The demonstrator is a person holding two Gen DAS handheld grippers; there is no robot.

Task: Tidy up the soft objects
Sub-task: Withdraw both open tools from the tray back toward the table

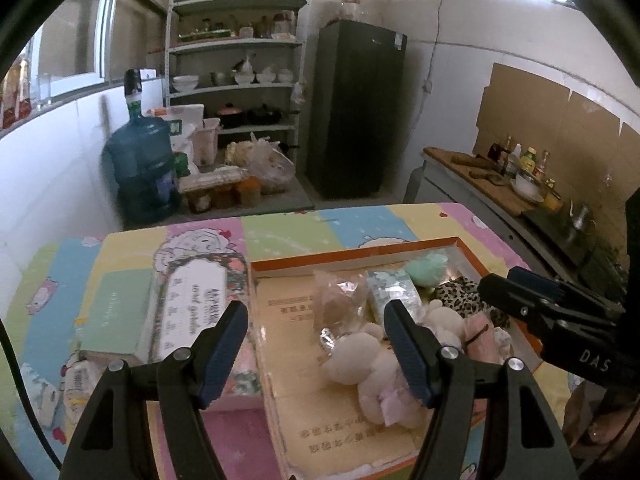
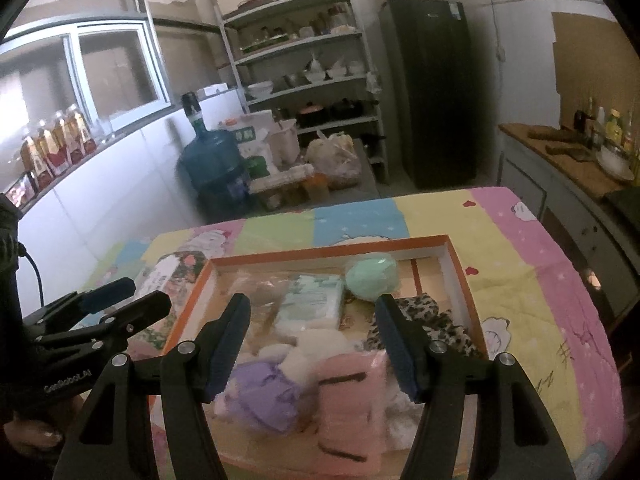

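2 grippers are held above a table covered with a pastel patchwork cloth (image 2: 516, 264). The left gripper (image 1: 316, 332) is seen with its jaws spread wide and nothing between the pads; the right gripper (image 2: 314, 328) is likewise spread wide and empty. An orange-rimmed shallow box (image 2: 460, 276) lies on the cloth, and the soft objects are gathered inside it: a mint-green round plush (image 2: 370, 276) near the far side, a pale wrapped tissue pack (image 2: 312, 304) just beside it, a leopard-print fabric piece (image 2: 432, 320) toward the right wall, a cream plush toy (image 1: 360, 356) in the middle, a pink folded towel (image 2: 348, 400) and a purple soft item (image 2: 264, 396) at the near side. To the left of the box, 2 books (image 1: 116, 312) are laid on the cloth.
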